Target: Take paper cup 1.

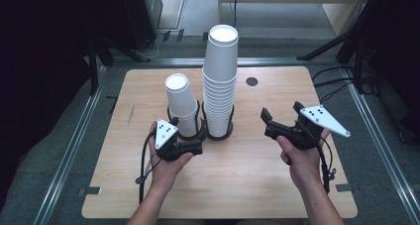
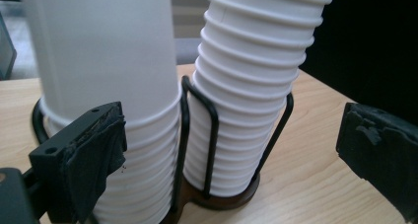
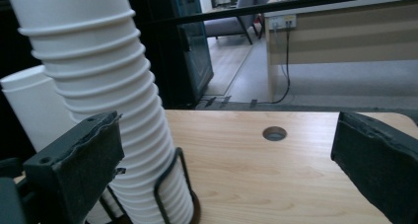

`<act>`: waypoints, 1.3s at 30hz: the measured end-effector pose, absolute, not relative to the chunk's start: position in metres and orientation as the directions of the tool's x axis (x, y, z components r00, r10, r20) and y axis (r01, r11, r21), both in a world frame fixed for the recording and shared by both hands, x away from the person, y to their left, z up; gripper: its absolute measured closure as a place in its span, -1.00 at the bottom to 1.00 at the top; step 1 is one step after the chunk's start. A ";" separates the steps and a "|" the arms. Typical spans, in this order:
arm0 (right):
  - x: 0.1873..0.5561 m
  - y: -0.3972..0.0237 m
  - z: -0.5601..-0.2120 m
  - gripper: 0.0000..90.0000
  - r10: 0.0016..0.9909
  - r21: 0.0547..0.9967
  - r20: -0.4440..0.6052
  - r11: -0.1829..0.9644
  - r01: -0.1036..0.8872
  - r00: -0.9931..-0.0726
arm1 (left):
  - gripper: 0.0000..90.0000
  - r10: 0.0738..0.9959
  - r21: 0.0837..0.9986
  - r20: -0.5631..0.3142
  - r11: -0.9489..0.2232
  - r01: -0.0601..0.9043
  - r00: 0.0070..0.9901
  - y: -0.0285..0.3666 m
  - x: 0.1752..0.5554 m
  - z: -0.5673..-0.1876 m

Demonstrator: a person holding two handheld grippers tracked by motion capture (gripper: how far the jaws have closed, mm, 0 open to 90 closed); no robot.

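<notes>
Forearms and hands come into the high view nearest the camera, each hand holding one pair of tongs. Going from the left: the left gripper sits low, just beside the short stack of paper cups. Its jaws stand apart, as the left gripper view shows, and nothing is between them; one pad is very close to the lower rims of this stack, but I cannot tell if it touches. The short stack stands in a black wire holder on a dark round base. Just to the right of it, in the second ring of the same holder, rises the tall stack of paper cups, leaning a little and ending well above the short one. This tall stack is between the two tongs. Further right, the right gripper hovers near the tall stack, not touching it. Its jaws are wide apart and empty, and past them the bare wooden table is seen, with a round cable hole.

My judgement is that the work is moving cups between the two stacks, and that now both tongs are free, between one cup and the next. The next move calls for closing one pair of tongs gently on the top cup only, then lifting straight up so the others do not follow.
</notes>
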State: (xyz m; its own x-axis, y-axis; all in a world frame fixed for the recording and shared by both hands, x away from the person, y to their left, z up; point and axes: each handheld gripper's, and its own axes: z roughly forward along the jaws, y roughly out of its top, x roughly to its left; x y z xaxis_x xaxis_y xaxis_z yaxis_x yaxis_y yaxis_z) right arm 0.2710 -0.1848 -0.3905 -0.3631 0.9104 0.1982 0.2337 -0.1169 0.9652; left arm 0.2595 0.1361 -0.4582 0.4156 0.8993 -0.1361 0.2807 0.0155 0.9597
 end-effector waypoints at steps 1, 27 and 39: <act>0.272 -0.182 -0.388 -1.00 0.906 0.965 0.201 -0.118 0.234 -0.372 | -1.00 0.898 0.960 -0.137 0.016 0.280 0.418 0.134 0.261 -0.457; 0.290 -0.111 -0.342 -1.00 0.850 0.973 0.183 -0.084 0.216 -0.495 | -1.00 0.913 0.972 -0.103 0.009 0.234 0.394 0.080 0.296 -0.443; 0.315 -0.091 -0.329 -1.00 0.836 0.971 0.180 -0.069 0.228 -0.517 | -1.00 0.933 0.977 -0.088 0.013 0.213 0.348 0.065 0.313 -0.445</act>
State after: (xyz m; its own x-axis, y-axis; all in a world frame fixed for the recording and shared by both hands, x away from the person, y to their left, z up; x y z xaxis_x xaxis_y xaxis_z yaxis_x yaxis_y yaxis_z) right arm 0.3145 -0.0907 -0.3287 -0.5175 0.8365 0.1804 0.2277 -0.0686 0.9713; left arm 0.3126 0.0647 -0.4446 0.3484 0.9332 -0.0879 0.2128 0.0126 0.9770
